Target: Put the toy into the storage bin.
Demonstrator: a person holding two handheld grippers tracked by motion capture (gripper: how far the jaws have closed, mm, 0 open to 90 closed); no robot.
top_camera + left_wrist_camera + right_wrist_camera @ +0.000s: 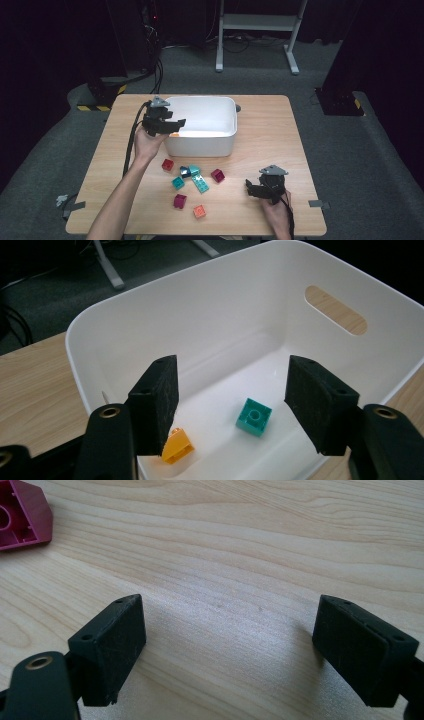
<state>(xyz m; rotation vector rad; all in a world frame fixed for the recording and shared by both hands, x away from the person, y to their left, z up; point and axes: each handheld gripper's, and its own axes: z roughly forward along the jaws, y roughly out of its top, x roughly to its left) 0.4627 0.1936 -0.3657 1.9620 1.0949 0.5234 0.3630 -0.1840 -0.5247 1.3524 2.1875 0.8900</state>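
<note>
We look down on a wooden table (260,135) with a white bin (202,125) at its far middle; we give every place relative to that bin.

The left gripper (167,126) hangs over the bin's left rim, held in the person's left hand (147,145). In the left gripper view the left gripper (232,400) has its jaws parted fairly wide with nothing between the pads. Below them, on the bin's white floor, lies a teal brick (254,417), seen in the gap between the jaws and closer to the right-hand one. An orange brick (177,446) lies on the bin floor too, just under the tip of the left-hand jaw.

Outside the bin, on the table in front of its near wall, a loose cluster of red, teal, magenta and orange bricks (192,182) lies scattered.

The right gripper (255,189) rests well in front of the bin and to its right. In its own view the right gripper (227,645) stands wide apart over bare wood, empty, with one magenta brick (22,515) off at the upper left edge.
</note>
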